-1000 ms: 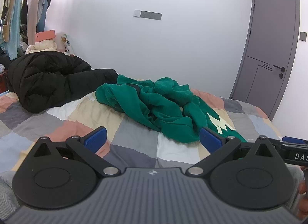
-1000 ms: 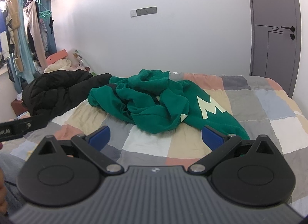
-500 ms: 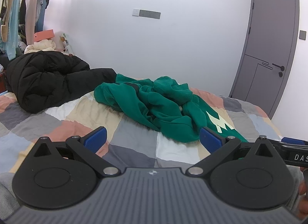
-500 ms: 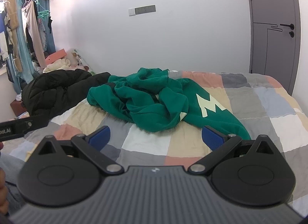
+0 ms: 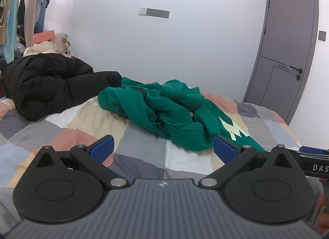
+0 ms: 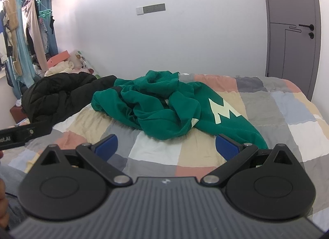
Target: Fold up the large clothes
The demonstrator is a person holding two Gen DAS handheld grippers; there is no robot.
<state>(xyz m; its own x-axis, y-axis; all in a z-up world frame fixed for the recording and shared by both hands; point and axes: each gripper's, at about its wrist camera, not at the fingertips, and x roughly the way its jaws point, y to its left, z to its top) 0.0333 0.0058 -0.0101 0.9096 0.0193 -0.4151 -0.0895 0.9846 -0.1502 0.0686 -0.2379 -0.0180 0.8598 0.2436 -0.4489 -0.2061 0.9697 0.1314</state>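
A green sweatshirt [image 5: 172, 113] [image 6: 160, 107] with pale letters lies crumpled in a heap on the patchwork bedspread [image 5: 86, 119] [image 6: 287, 111]. My left gripper [image 5: 163, 148] hovers open over the near part of the bed, short of the heap, with nothing between its blue pads [image 5: 101, 149]. My right gripper [image 6: 166, 145] is likewise open and empty, just before the sweatshirt's near edge. The right gripper [image 5: 312, 156] shows at the right edge of the left wrist view, and the left gripper [image 6: 18, 135] at the left edge of the right wrist view.
A black puffer jacket [image 5: 47, 82] [image 6: 57, 93] is bundled at the bed's left side, touching the sweatshirt. Clothes hang on a rack [image 6: 24, 33] at far left. A grey door [image 5: 287, 54] [image 6: 292, 23] stands at the right, behind the bed.
Both grippers have edged slightly forward toward the sweatshirt; the views shifted only a little. Both stay open.
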